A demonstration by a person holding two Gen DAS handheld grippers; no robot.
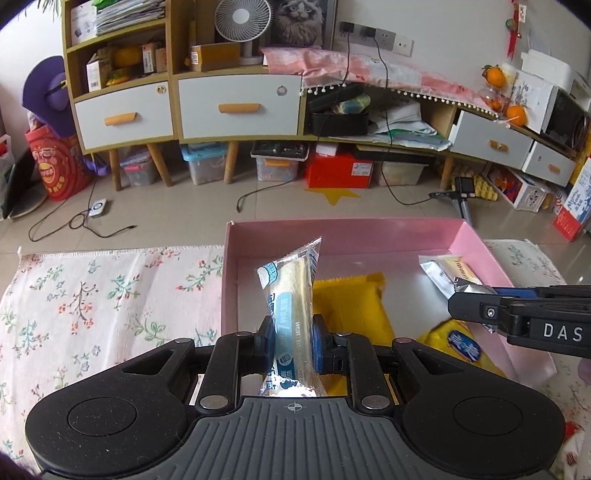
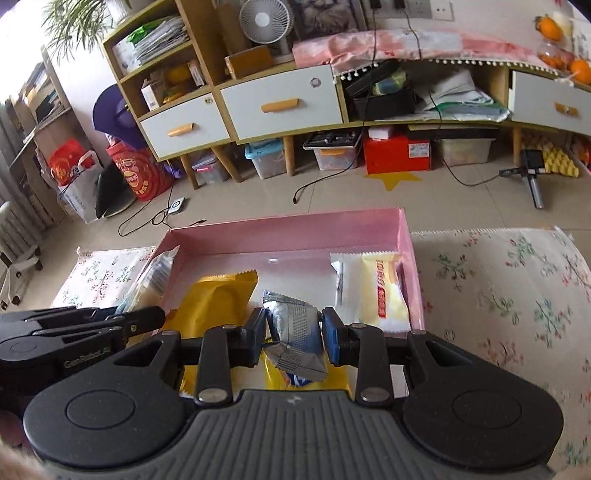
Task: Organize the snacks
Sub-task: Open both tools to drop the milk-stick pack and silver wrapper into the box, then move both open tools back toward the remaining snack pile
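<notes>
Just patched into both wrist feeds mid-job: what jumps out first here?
The open pink box fills the middle of both views, sitting on a floral cloth. Each pair of tongs hangs over it clamped on a snack: the left tongs hold a clear blue-printed bread pack, the right tongs a crumpled silver packet. Yellow packets already lie inside.

Pale beige floor tiles [image 1: 177, 206] run back to a long wooden cabinet [image 1: 236, 107] on slanted legs, with white drawers and orange handles. A white desk fan [image 1: 242, 22] stands on top — wall sockets [image 1: 373, 37] just beside it. Plastic storage bins [image 2: 266, 158] and a red box [image 2: 397, 153] sit underneath, and loose black cables [image 1: 85, 221] trail across the tiles.
</notes>
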